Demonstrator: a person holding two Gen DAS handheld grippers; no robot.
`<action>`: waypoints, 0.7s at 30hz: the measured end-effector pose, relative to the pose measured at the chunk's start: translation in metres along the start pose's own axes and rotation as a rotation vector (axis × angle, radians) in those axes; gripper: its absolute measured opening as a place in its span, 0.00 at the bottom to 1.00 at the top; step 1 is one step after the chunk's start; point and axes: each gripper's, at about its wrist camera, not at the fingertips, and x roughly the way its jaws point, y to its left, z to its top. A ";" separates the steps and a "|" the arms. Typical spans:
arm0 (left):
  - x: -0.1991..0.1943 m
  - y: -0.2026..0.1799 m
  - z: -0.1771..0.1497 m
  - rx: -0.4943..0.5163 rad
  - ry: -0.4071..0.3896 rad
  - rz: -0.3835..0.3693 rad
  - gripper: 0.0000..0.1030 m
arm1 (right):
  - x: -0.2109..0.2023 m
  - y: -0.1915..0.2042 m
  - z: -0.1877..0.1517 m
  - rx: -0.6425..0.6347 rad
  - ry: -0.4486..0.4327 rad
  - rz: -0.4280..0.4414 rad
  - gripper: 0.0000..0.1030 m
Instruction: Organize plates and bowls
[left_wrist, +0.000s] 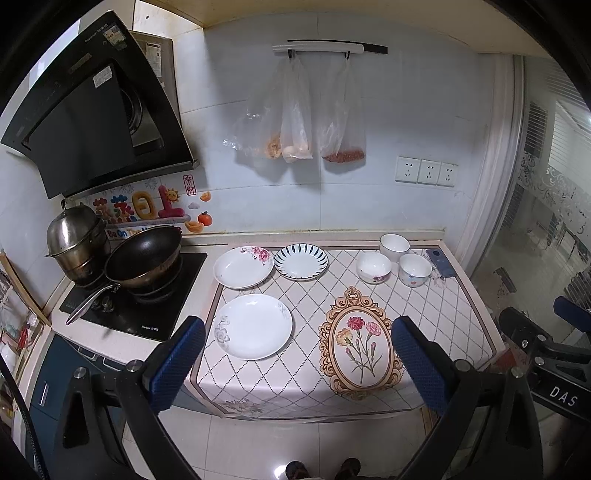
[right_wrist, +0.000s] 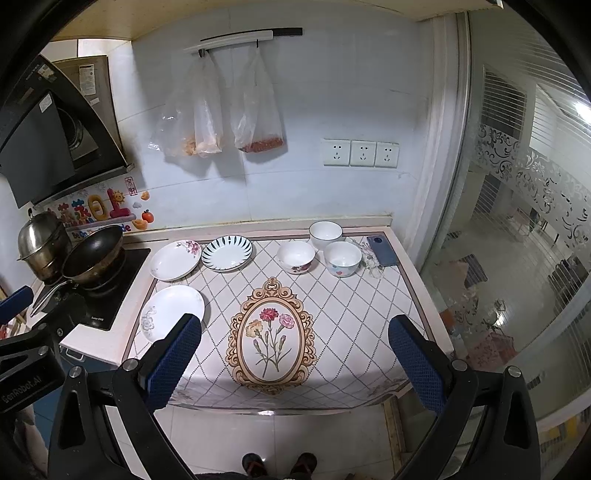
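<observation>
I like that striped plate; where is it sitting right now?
The blue-striped plate sits at the back of the counter, touching or just overlapping the pink-flowered plate on its left, with the bowls further right.

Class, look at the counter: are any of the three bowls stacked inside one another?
No: the three bowls stand separately on the cloth.

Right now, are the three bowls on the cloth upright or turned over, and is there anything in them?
Upright: the back bowl, the flowered bowl and the right bowl all show open mouths facing up. Their visible insides look white and empty.
</observation>
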 end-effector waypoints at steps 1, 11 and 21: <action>0.000 0.000 0.000 0.001 0.000 0.001 1.00 | 0.000 0.000 0.001 0.000 0.000 0.000 1.00; 0.000 0.000 -0.001 0.001 -0.003 0.001 1.00 | 0.006 0.003 0.004 0.006 0.008 0.016 1.00; 0.001 0.000 0.000 -0.002 -0.006 -0.002 1.00 | 0.007 0.005 0.005 0.010 0.009 0.014 1.00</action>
